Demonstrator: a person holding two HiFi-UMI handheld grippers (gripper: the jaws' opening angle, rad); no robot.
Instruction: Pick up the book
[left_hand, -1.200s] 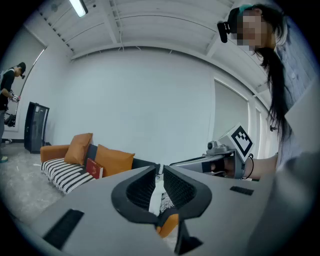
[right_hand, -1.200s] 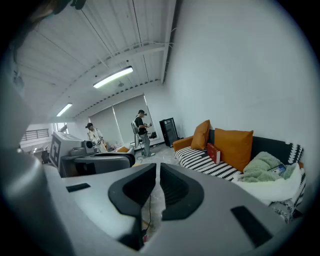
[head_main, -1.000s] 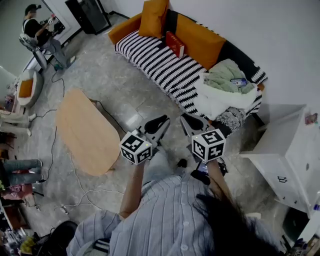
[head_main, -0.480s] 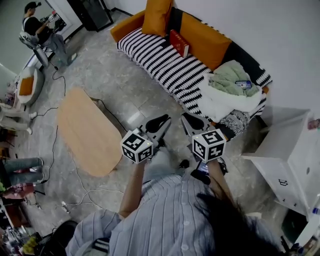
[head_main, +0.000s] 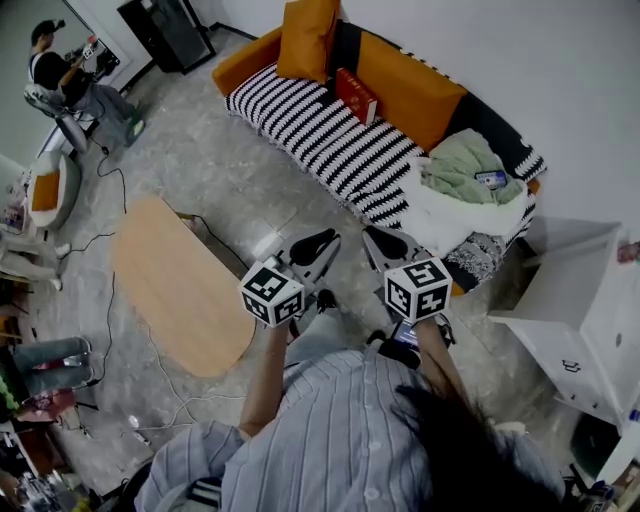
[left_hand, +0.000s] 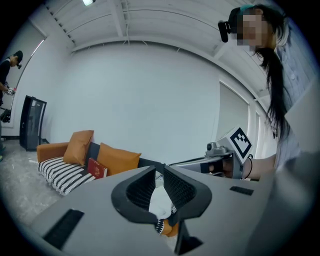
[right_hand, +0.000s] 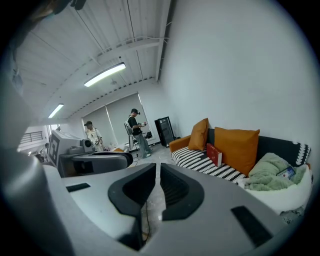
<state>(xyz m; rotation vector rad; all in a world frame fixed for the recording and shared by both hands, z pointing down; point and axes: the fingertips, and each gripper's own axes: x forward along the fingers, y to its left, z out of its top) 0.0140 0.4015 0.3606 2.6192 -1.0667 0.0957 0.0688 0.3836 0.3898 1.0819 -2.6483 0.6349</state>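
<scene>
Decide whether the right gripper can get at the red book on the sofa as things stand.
Probably not yet. The red book leans against an orange cushion on the sofa, well beyond the right gripper, whose fingers are shut. Only bare floor lies between.

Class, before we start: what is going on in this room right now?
A person holds a tool in each hand, out in front and aimed toward the sofa. The left tool and the right tool are both shut and empty. The red book leans against an orange cushion on the sofa's striped seat, untouched and well apart from both tools. The pick-up has not yet begun.
</scene>
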